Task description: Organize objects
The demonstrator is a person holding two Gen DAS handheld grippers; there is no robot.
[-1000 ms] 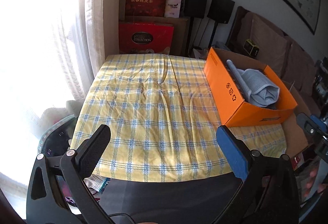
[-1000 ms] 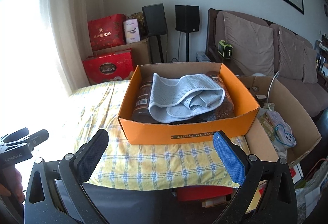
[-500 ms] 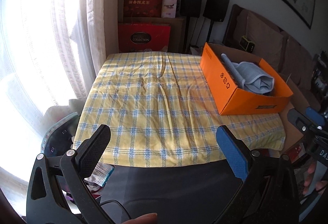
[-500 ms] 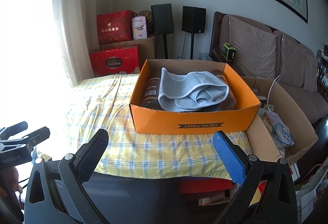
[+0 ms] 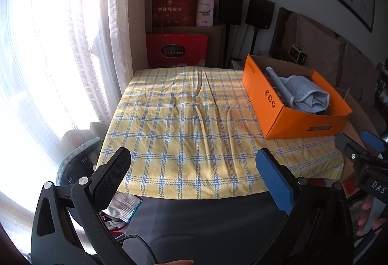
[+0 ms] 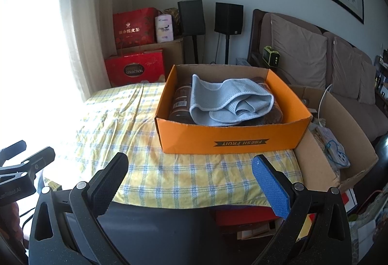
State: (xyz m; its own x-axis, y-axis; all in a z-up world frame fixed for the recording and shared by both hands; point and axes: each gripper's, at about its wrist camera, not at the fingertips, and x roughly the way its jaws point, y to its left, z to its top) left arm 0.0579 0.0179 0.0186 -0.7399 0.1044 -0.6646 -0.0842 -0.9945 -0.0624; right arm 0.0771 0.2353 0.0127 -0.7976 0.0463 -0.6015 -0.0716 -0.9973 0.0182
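Note:
An orange cardboard box (image 6: 232, 141) stands on the right part of a table with a yellow checked cloth (image 6: 135, 124). In it lie a pale blue mesh cloth (image 6: 228, 102) and dark brown jars (image 6: 181, 102) partly under the cloth. The box also shows in the left wrist view (image 5: 274, 100), with the cloth (image 5: 303, 92) inside. My left gripper (image 5: 191, 172) is open and empty, held back from the table's near edge. My right gripper (image 6: 191, 175) is open and empty, in front of the box and apart from it.
Red gift boxes (image 5: 177, 49) and two black speakers (image 6: 208, 17) stand behind the table. A brown sofa (image 6: 327, 66) is at the right, and an open brown carton (image 6: 337, 143) with a power strip is beside the table. A curtained window (image 5: 48, 46) is at the left.
Both grippers have drawn back from the table. The box and cloth look smaller and farther. Both stay open and empty.

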